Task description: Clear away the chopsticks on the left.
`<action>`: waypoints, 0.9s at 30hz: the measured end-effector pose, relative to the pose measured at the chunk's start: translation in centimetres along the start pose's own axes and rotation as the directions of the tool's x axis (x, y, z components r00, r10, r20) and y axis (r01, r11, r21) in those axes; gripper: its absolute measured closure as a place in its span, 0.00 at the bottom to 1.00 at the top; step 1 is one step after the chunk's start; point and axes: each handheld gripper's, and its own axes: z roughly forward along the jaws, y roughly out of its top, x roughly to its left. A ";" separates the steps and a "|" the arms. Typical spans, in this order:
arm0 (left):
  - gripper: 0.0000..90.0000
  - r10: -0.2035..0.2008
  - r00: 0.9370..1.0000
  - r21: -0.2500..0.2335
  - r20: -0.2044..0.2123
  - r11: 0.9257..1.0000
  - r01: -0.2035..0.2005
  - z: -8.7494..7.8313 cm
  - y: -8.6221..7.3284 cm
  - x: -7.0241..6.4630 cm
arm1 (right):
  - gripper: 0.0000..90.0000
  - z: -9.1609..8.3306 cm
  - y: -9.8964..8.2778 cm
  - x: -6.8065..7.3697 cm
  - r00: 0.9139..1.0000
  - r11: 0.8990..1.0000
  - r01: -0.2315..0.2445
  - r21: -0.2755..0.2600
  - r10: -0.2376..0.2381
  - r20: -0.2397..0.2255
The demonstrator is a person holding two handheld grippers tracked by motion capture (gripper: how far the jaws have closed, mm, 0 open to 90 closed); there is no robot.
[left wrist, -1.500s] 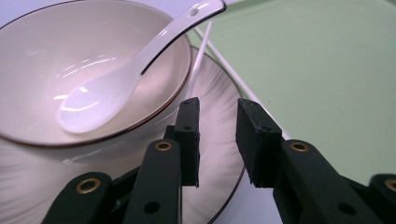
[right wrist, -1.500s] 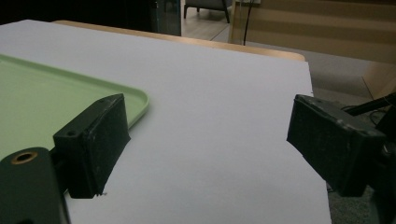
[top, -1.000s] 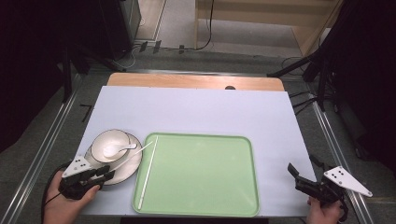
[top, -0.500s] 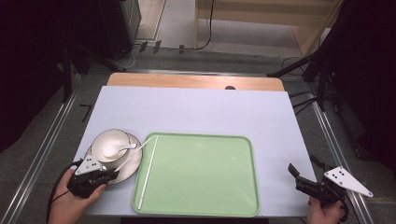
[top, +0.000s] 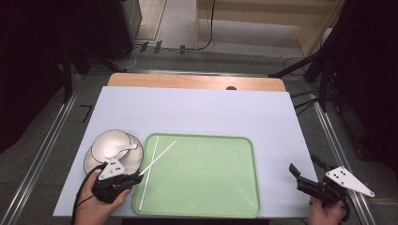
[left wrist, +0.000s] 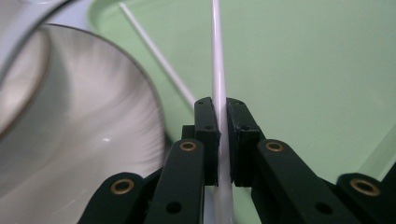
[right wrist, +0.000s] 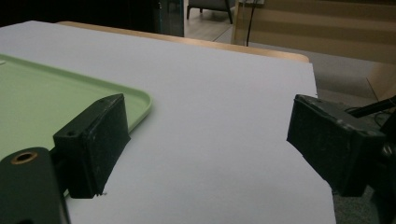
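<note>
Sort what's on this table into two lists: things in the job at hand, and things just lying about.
In the job:
- left gripper, shut on a thin white chopstick
- second thin white chopstick
- pale green rectangular plastic tray

Lying about:
- white ceramic bowl with a white spoon
- round plate beneath it
- right gripper, open

a white bowl [top: 110, 146] with a spoon [top: 116, 150] sits on a plate [top: 134, 159] left of the green tray [top: 211, 187]; white table [top: 211, 110].

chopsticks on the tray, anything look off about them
Yes: the two white chopsticks are not parallel. One lies straight along the green tray's left edge; the other is angled across it, pinched in the left gripper.
</note>
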 end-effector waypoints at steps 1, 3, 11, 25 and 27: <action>0.95 -0.001 1.000 0.001 0.009 1.000 0.001 0.4 0.2 -0.5 | 0.15 0.0 0.0 0.0 1.000 1.000 0.002 0.000 -0.002 -0.001; 0.95 -0.006 1.000 0.008 0.019 1.000 0.005 1.4 0.6 -1.5 | 0.15 0.0 0.0 0.0 1.000 1.000 -0.001 -0.001 0.001 -0.004; 0.95 -0.044 0.999 0.041 0.023 0.998 0.043 5.4 1.7 -4.5 | 0.15 0.0 0.0 -0.2 1.000 1.000 -0.002 -0.013 0.002 -0.026; 0.91 -0.061 0.995 0.022 -0.072 0.998 0.063 7.1 0.9 -6.4 | 0.15 -0.3 -0.1 -0.8 0.999 0.999 -0.023 -0.026 0.022 -0.036; 0.89 -0.071 0.995 0.025 -0.067 0.997 0.073 7.1 1.0 -6.3 | 0.15 -0.3 -0.1 -0.8 0.999 0.999 -0.024 -0.028 0.023 -0.037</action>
